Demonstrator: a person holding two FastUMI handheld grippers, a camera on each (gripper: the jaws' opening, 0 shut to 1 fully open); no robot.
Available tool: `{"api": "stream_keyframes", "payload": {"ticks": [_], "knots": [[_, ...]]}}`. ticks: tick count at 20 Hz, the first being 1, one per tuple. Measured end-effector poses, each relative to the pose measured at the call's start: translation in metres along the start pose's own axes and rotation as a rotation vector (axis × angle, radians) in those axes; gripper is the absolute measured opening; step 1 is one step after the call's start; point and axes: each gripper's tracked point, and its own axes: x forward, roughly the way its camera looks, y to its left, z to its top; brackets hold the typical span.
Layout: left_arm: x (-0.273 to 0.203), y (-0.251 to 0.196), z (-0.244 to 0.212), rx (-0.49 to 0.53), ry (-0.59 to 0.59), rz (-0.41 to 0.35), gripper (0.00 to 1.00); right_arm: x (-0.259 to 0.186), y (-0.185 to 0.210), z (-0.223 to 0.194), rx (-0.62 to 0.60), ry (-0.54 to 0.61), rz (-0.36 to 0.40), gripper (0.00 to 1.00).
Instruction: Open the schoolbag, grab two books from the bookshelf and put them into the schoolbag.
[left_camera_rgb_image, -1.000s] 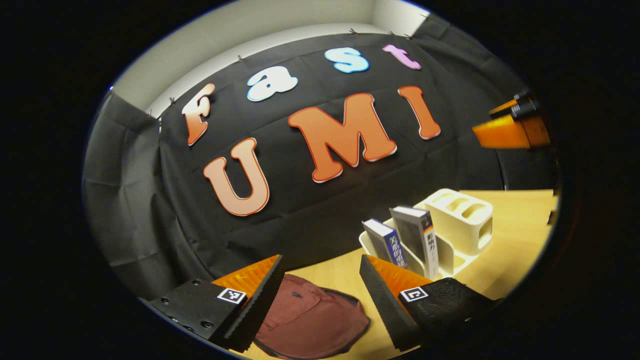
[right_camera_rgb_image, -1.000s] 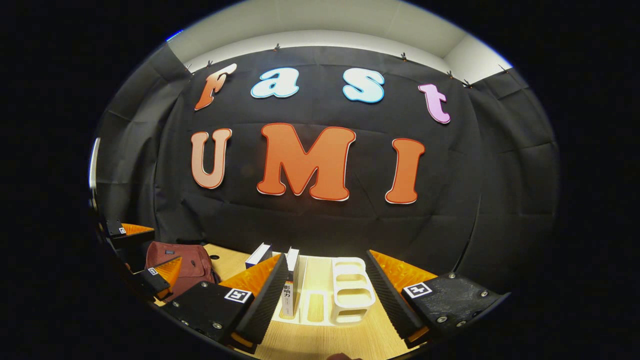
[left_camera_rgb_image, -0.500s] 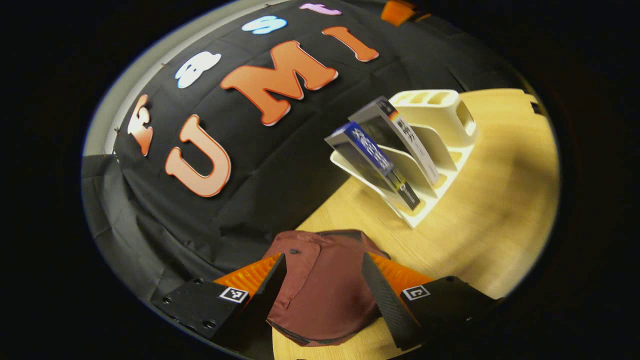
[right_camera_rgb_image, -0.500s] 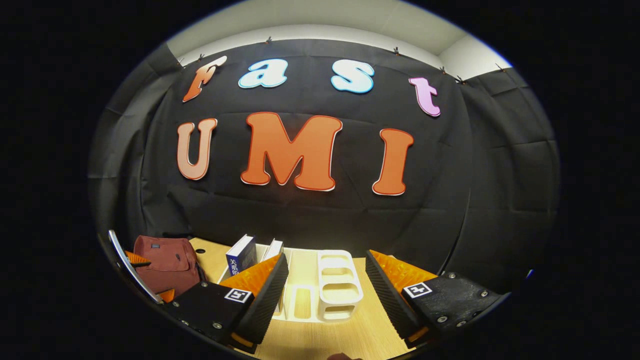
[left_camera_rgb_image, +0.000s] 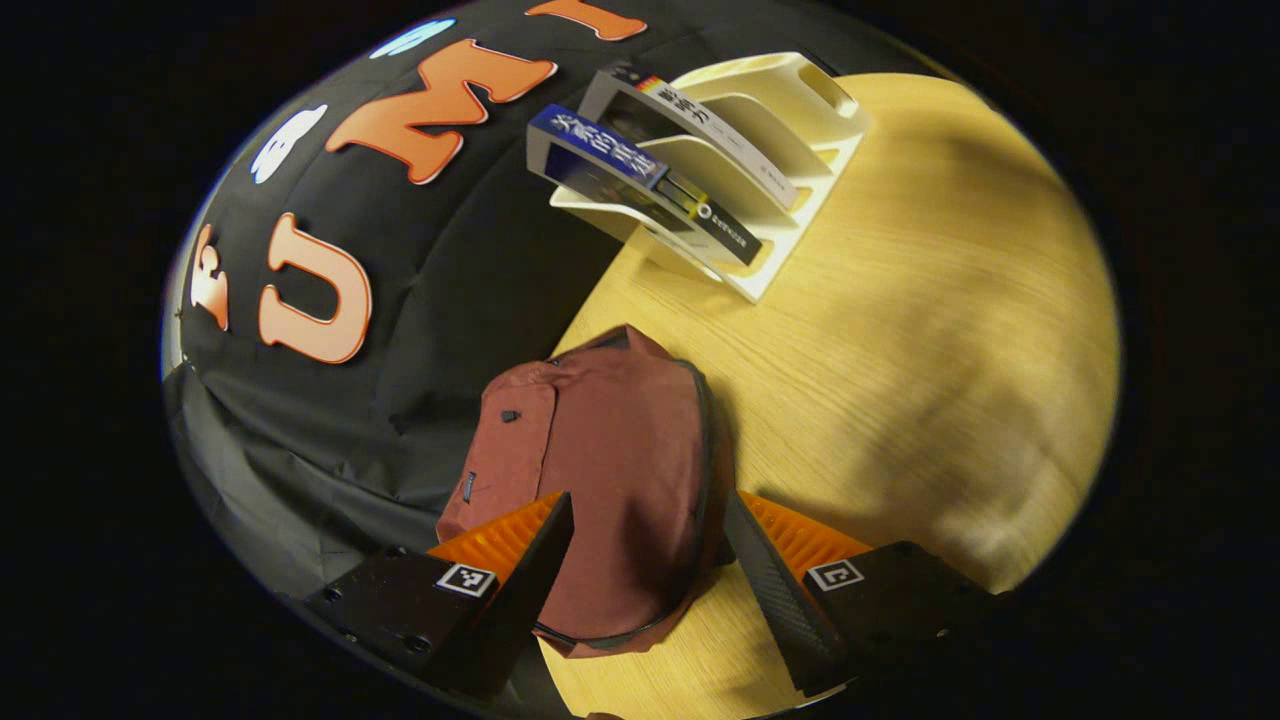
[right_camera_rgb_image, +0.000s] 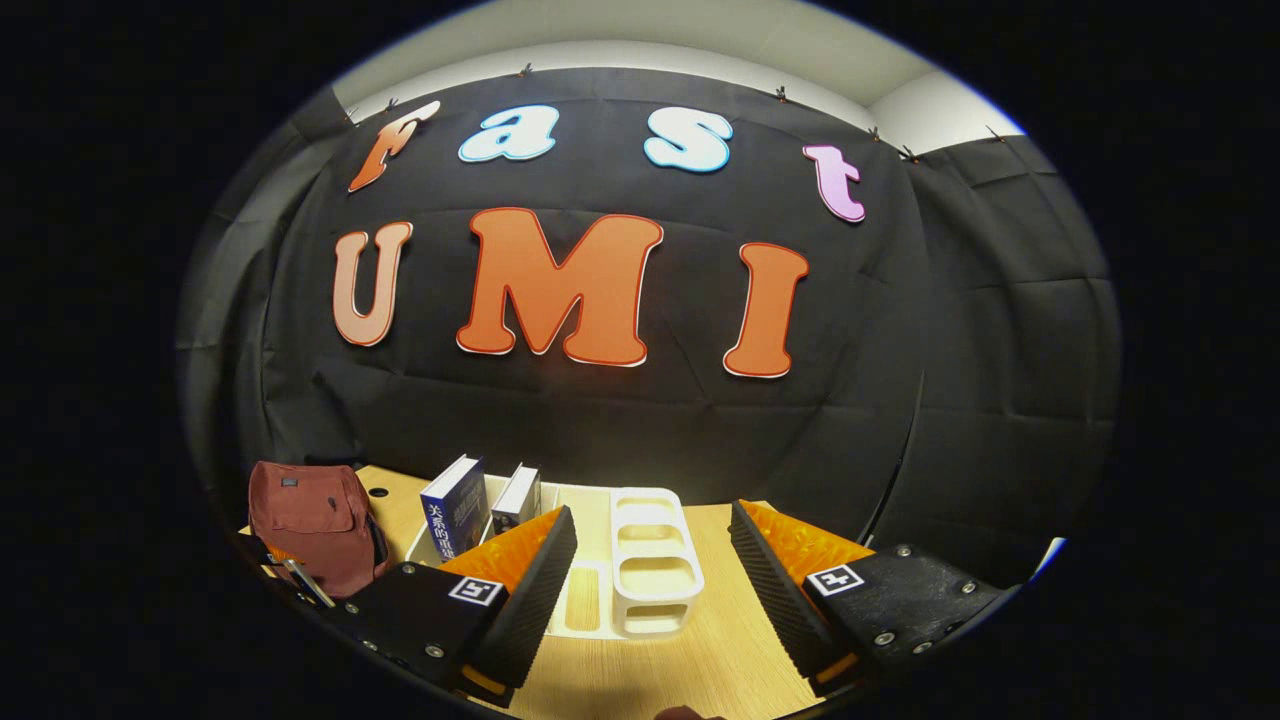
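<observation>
Surface: wooden table (left_camera_rgb_image: 900, 330); schoolbag (left_camera_rgb_image: 610, 470) lain flat, zipped
Left gripper (left_camera_rgb_image: 640, 560): spread above it
Right gripper (right_camera_rgb_image: 650, 570): spread, empty
Handling: soft, limp cloth judged; zipper edge (left_camera_rgb_image: 706, 470) best pinched

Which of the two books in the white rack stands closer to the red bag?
The blue-covered book. It stands at the end of the white rack nearest the red bag; the grey book stands one slot farther away.

My left gripper (left_camera_rgb_image: 645, 590) tilts downward with its fingers spread wide apart; my right gripper (right_camera_rgb_image: 650, 590) sits level, its fingers likewise parted, gripping nothing.
</observation>
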Motion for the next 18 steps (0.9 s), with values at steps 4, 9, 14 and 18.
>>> {"api": "stream_keyframes", "payload": {"ticks": [4,9,14,18], "knots": [[0.004,-0.002,-0.006,0.015,0.043,-0.006,0.97,0.001,-0.005,-0.001,0.005,-0.001,-0.015,0.94],[0.006,-0.002,-0.009,-0.004,0.085,-0.034,0.81,-0.002,-0.006,-0.003,0.0,0.001,-0.019,0.94],[0.011,0.011,-0.001,0.013,0.068,-0.029,0.54,-0.002,-0.006,-0.005,0.001,0.007,-0.024,0.94],[0.02,0.01,-0.004,0.054,0.107,-0.045,0.29,-0.004,-0.001,-0.002,-0.001,0.003,-0.015,0.94]]}}
